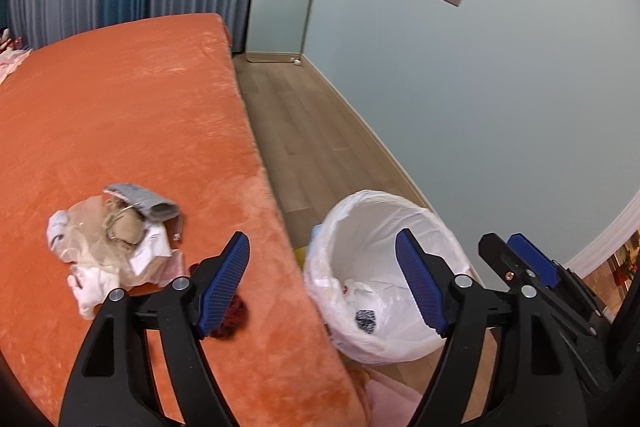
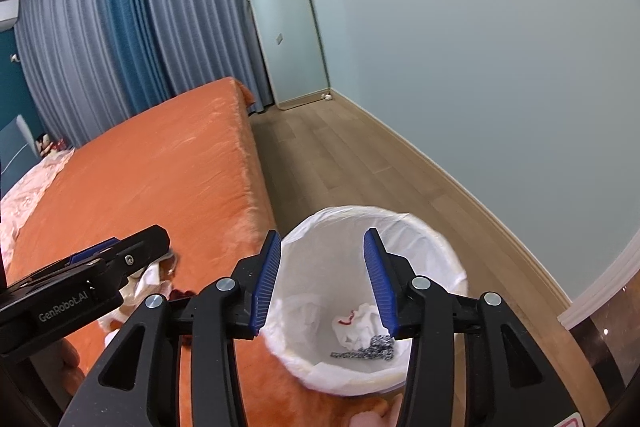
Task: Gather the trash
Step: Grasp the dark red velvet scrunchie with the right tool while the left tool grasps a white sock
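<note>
A pile of trash (image 1: 120, 239), made of crumpled white tissue, clear plastic, a grey wrapper and a tan lump, lies on the orange bed cover (image 1: 120, 115). A dark red scrap (image 1: 230, 319) lies by the left finger. My left gripper (image 1: 322, 239) stands open and empty over the bed's edge, to the right of the pile. Beside the bed stands a bin with a white liner (image 2: 440, 247). It holds crumpled white paper (image 2: 356, 323) and a black-and-white speckled piece (image 2: 376, 343). My right gripper (image 2: 323, 234) hangs open above the bin with nothing between its fingers.
A tall mirror (image 2: 288, 27) leans in the far corner, by striped blue and grey curtains (image 2: 120, 27). Wood floor (image 2: 340, 155) runs between the bed and the pale wall. Pink cloth (image 2: 24, 195) lies at the bed's far left.
</note>
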{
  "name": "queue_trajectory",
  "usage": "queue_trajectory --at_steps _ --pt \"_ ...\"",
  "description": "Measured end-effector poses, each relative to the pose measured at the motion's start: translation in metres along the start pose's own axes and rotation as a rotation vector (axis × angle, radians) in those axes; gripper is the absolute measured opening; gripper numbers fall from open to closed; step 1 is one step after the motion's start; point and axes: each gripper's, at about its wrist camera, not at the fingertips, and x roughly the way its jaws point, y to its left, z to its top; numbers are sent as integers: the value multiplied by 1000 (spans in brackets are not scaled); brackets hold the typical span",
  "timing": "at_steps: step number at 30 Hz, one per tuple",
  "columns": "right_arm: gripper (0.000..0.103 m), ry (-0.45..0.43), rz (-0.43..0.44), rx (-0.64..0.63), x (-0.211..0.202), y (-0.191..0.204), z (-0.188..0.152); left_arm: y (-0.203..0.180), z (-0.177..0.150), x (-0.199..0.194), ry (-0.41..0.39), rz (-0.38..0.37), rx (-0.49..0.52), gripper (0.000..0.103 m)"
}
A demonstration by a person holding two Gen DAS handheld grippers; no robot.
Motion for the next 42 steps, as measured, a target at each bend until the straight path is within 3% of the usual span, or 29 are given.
queue_trajectory --at_steps 9,13,28,36,40,42 --pt "51 39 48 -50 6 43 -14 52 -20 -8 24 94 -67 77" --pt "56 66 63 -60 13 60 -21 81 -32 -8 45 151 -117 86" --pt "56 184 87 -102 60 108 -64 178 -84 26 203 303 -249 86" --pt "56 250 84 -107 93 124 -82 201 -103 42 268 287 -313 84" --pt "56 285 84 -94 110 128 -88 214 -111 49 307 256 -352 67" --pt "56 299 87 -88 118 130 -90 221 -115 50 316 223 -390 63"
